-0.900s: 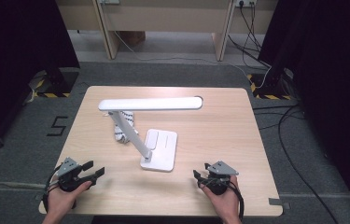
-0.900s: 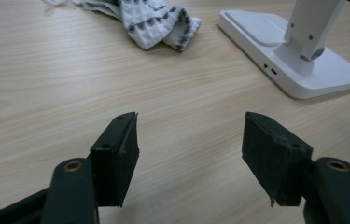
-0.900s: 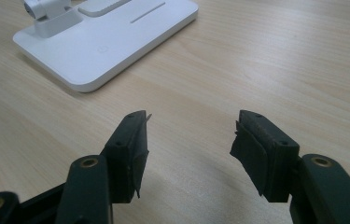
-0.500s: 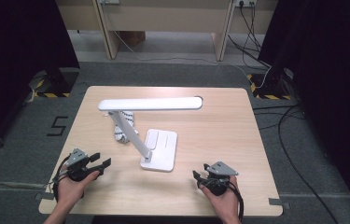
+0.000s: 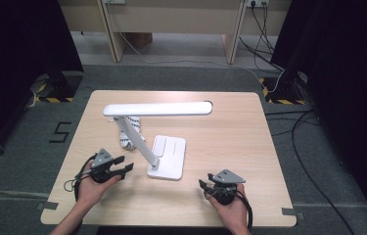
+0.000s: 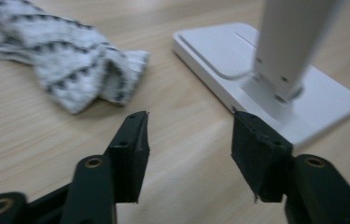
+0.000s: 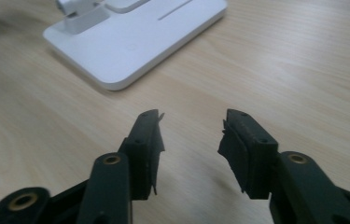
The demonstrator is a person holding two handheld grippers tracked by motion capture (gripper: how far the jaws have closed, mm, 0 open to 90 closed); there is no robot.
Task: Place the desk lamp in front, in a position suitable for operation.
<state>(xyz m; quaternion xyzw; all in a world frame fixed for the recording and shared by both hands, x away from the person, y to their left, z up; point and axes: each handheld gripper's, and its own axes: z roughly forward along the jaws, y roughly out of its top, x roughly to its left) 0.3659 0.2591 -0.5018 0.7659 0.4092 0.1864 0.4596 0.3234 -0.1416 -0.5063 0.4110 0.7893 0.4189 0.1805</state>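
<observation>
Both grippers' jaws stand apart, holding nothing. The left gripper points at the lamp beside the cloth. A careless push on the arm could likely tip the lamp.

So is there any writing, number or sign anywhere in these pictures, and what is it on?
"5": a white figure on the grey floor, left of the table.
Yellow and black hazard stripes on the floor by the table's far corners: a marking, no words.
Desk lamp, striped cloth: no readable text.
</observation>
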